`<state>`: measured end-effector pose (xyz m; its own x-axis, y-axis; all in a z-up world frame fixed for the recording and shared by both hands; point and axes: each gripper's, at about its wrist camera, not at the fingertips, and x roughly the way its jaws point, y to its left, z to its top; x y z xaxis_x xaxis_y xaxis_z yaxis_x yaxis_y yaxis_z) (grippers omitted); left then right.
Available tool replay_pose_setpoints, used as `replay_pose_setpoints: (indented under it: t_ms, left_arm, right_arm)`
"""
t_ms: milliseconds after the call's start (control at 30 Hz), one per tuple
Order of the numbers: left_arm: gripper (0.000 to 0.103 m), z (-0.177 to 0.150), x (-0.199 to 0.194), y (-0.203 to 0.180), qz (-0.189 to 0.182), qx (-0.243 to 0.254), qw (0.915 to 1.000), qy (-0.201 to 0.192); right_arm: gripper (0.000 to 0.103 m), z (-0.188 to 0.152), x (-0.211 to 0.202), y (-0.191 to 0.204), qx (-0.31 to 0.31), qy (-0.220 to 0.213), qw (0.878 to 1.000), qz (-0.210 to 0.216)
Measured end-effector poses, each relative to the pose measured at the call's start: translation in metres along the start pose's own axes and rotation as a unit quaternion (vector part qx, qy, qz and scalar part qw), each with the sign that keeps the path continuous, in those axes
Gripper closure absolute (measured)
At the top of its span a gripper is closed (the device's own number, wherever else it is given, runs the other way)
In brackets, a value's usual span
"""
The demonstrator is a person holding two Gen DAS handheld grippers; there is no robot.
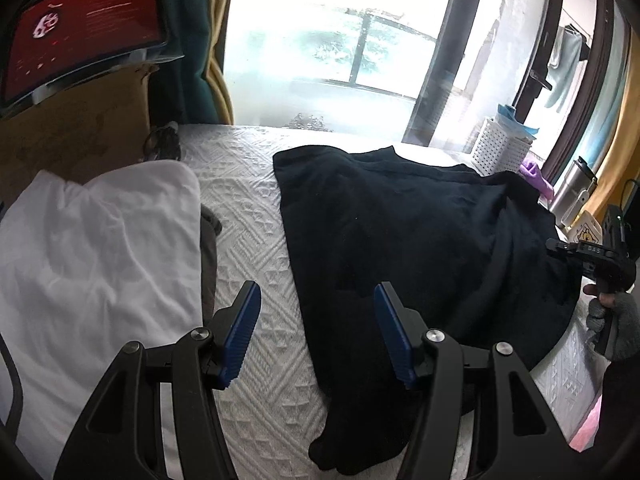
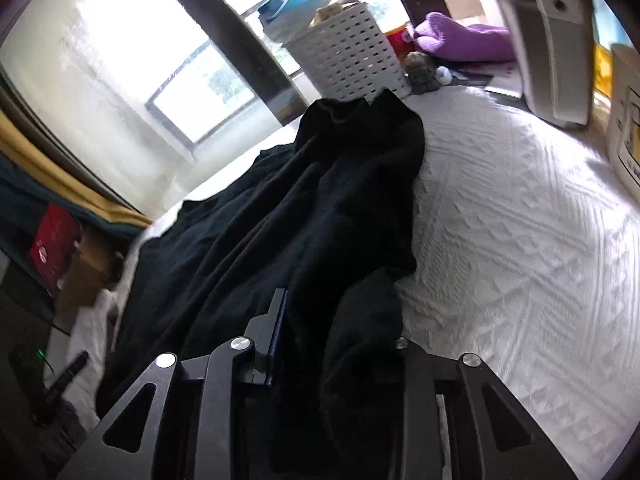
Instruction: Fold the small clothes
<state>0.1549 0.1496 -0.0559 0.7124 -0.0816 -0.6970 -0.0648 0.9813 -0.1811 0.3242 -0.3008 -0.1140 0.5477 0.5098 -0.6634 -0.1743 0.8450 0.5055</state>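
Right hand-held gripper point(image 2: 320, 344) has the cloth; left hand-held gripper point(image 1: 316, 332) waits wide open, holding nothing.

Your right one is clamped on a bunched edge of the crumpled black fabric garment point(image 1: 420, 240), which lies across the white textured bedspread point(image 1: 248, 240) toward the bed's right edge. Pull from only 1 corner and the cloth may drag or twist instead of folding. Your left one hovers over the garment's near-left edge, beside the white pillow point(image 1: 100, 240).

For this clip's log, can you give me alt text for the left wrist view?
The open left gripper hovers over a white textured bedspread at the near edge of a spread black garment. A white pillow lies left; the right gripper is at the garment's far right edge.
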Motion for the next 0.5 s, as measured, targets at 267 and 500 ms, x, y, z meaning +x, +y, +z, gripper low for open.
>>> replay_pose_setpoints:
  t_ms: [267,500]
  left_arm:
    - [0.044,0.010,0.004,0.002,-0.014,0.006,0.9999,0.004]
    - [0.044,0.014,0.003,0.011,-0.027,-0.001,0.9996,-0.002]
  right_arm:
    - [0.084,0.001,-0.003,-0.005,0.018,-0.018,0.999,0.026]
    - [0.085,0.012,-0.021,0.029,-0.011,-0.043,0.999,0.032]
